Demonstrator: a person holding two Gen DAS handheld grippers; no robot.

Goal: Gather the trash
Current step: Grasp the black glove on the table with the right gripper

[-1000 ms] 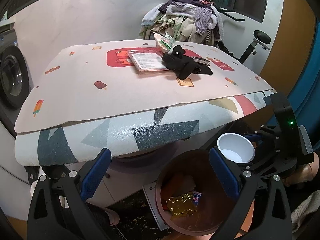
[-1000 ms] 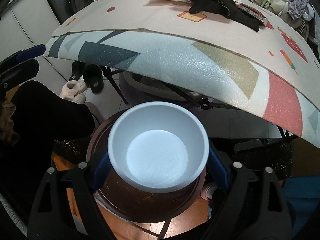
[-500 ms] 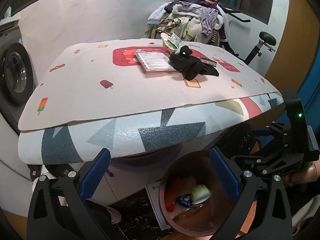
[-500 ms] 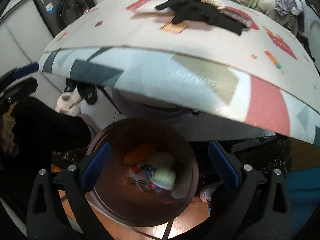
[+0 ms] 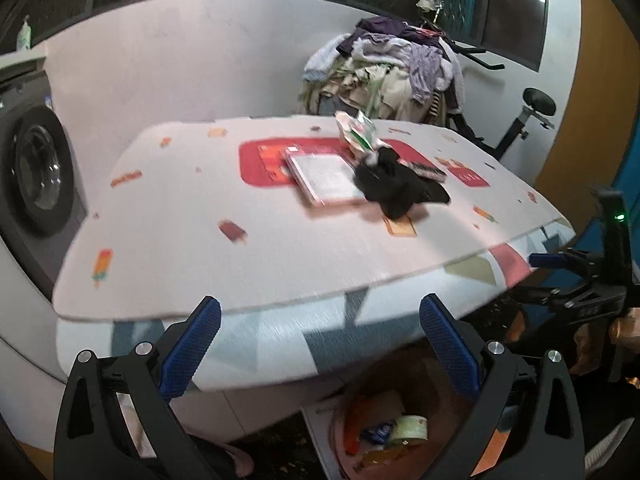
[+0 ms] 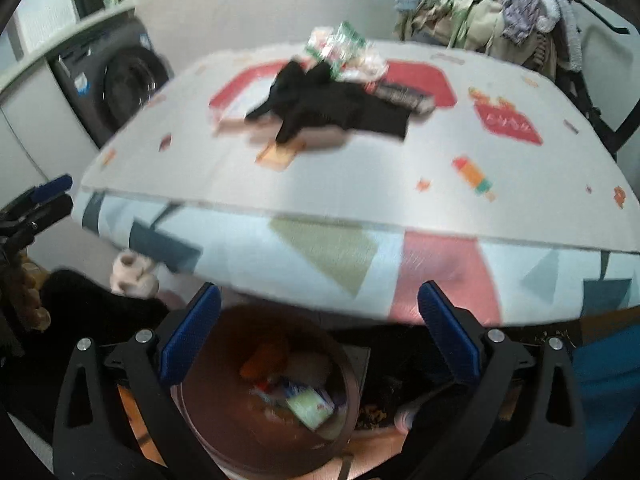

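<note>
A brown trash bin [image 6: 264,408] stands on the floor under the table edge, with a white bowl and wrappers inside; it also shows in the left wrist view [image 5: 384,436]. My right gripper [image 6: 318,340] is open and empty above the bin. My left gripper [image 5: 320,348] is open and empty in front of the table edge. On the table [image 5: 200,208] lie a green-and-white snack wrapper [image 5: 358,132], a black cloth [image 5: 394,188] and a pink-framed sheet [image 5: 324,176]. The wrapper [image 6: 340,46] and cloth [image 6: 332,104] also show in the right wrist view.
A pile of laundry [image 5: 392,76] sits behind the table, next to an exercise bike [image 5: 520,124]. A washing machine [image 5: 36,176] stands at the left. A dark flat packet [image 6: 404,98] lies beside the cloth. Slippers [image 6: 132,276] lie on the floor.
My right gripper opened and the white bowl dropped into the bin. Both grippers have since lifted, bringing the tabletop into view.
</note>
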